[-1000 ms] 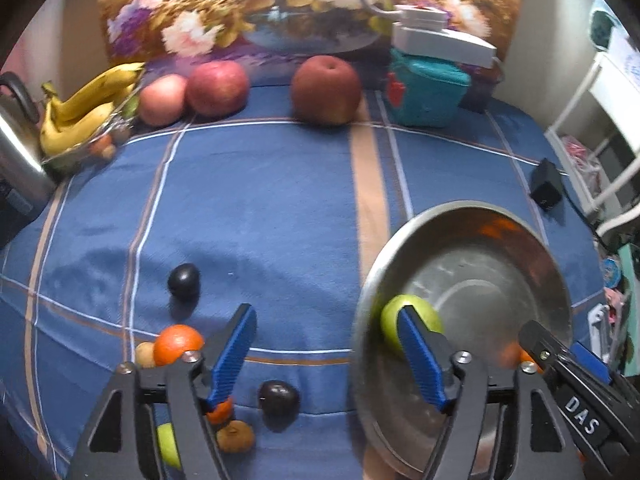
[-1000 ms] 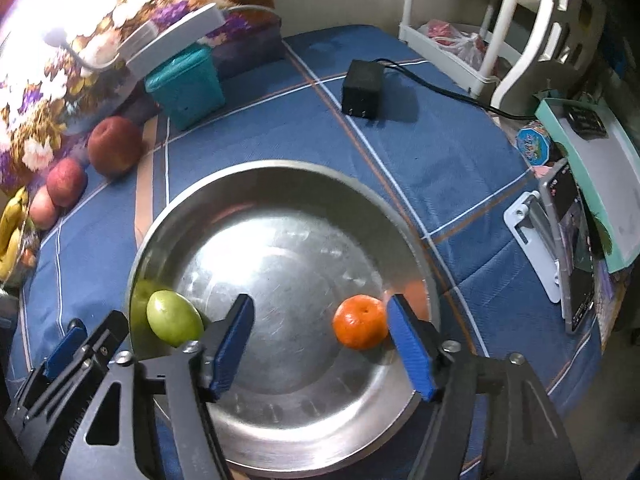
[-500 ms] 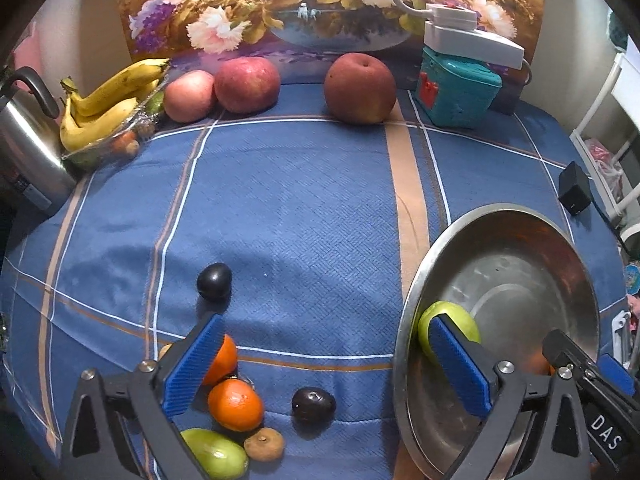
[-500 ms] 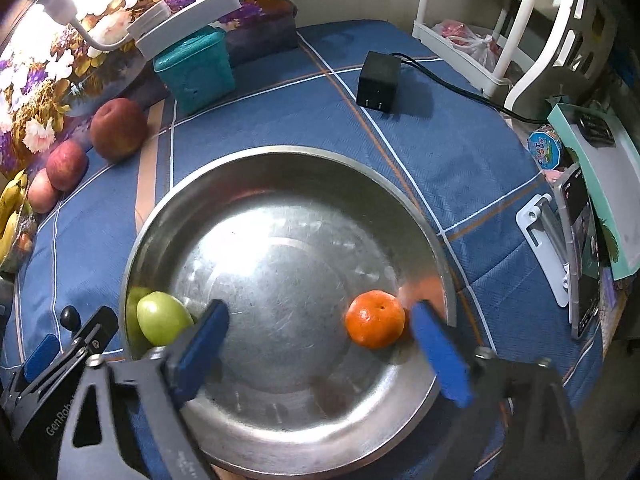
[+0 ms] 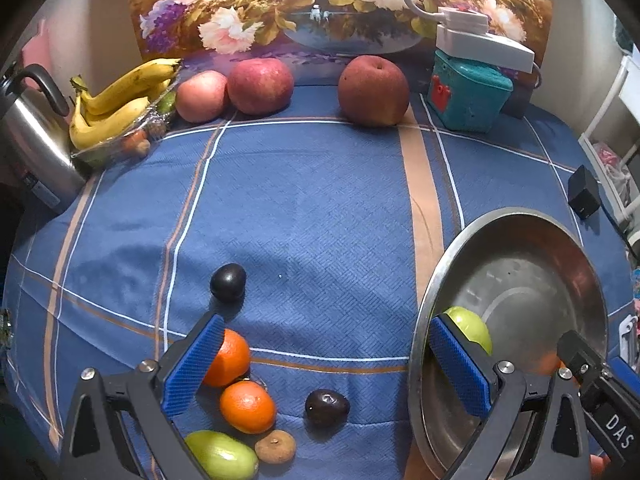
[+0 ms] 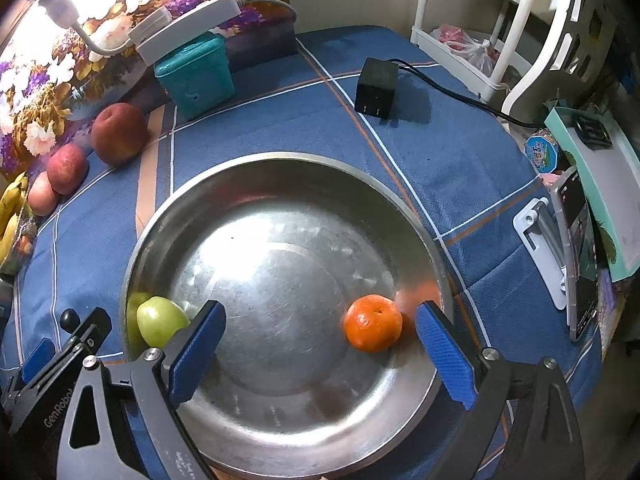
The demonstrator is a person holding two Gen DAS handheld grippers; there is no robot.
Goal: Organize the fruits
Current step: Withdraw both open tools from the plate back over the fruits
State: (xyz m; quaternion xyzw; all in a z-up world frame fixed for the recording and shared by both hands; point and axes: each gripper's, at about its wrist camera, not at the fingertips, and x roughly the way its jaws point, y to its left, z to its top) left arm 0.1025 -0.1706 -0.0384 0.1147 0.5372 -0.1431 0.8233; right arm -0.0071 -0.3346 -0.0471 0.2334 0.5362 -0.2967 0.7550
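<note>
Sorting continues: both grippers, left gripper (image 5: pixel 324 364) and right gripper (image 6: pixel 320 354), gape empty over the bowl (image 6: pixel 256 168); next, grab an orange (image 5: pixel 248 407) left of it

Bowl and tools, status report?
Left tool and right tool open, empty. Bowl holds green fruit, orange. Nothing blocking.
</note>
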